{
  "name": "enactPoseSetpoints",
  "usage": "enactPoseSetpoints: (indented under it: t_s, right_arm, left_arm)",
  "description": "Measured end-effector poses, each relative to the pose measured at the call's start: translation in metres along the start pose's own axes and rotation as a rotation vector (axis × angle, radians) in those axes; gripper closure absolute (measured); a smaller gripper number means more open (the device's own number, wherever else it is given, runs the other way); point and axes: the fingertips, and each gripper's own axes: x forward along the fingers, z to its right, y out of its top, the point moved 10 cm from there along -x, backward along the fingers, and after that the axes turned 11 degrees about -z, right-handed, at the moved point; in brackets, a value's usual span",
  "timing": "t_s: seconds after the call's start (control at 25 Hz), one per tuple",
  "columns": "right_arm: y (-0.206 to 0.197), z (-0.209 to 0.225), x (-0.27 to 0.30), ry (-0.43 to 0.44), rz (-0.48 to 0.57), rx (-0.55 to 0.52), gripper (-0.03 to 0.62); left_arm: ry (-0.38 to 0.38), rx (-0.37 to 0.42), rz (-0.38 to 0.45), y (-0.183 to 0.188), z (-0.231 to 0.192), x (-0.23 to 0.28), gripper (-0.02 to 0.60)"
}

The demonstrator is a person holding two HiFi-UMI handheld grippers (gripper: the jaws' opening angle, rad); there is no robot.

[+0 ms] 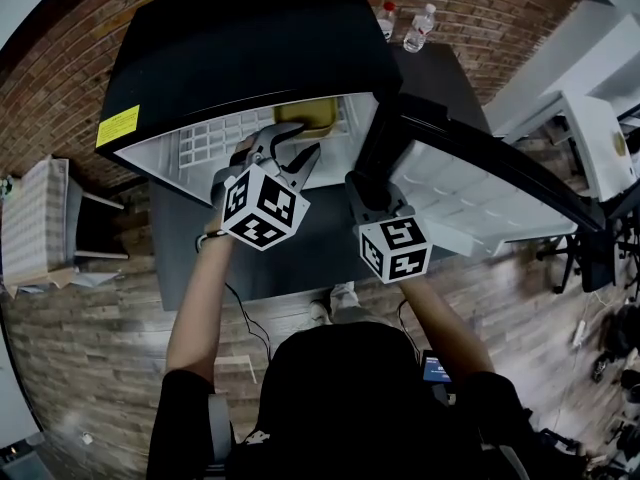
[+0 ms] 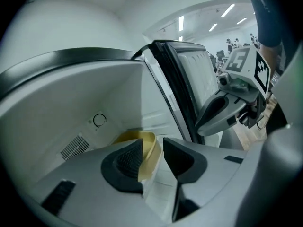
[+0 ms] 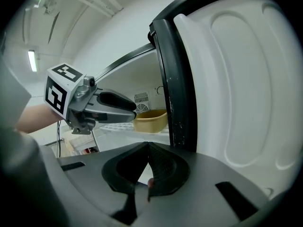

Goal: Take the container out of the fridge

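Inside the open fridge, at upper centre of the head view, a white wire shelf (image 1: 212,140) carries a yellow container (image 1: 308,115) at its right end. At upper right, a red-capped bottle (image 1: 386,18) and a clear bottle (image 1: 420,28) stand on a dark table (image 1: 445,83).

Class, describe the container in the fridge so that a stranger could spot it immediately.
Find the black fridge with its door open. Inside, on the white wire shelf near the back, sits the container: a yellow tub, the only coloured thing visible in there.

Water bottles (image 1: 420,28), brick wall (image 1: 490,8), wooden floor (image 1: 90,358)
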Motion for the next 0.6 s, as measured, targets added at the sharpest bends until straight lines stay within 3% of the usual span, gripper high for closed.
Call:
enactPoseSetpoints:
  t_s: [0.36,0.6]
  right_arm:
    - [-0.005,0.007,0.000,0.009,-0.022,-0.004,0.554]
    - [-0.005,0.007,0.002,0.018,-0.026,-0.009,0.554]
  left_arm:
    - [0.005,0.285,-0.144,0.016,-0.009,0.018,0.451]
    - [-0.038,0.387,-0.215,0.019,-0.007,0.033,0.451]
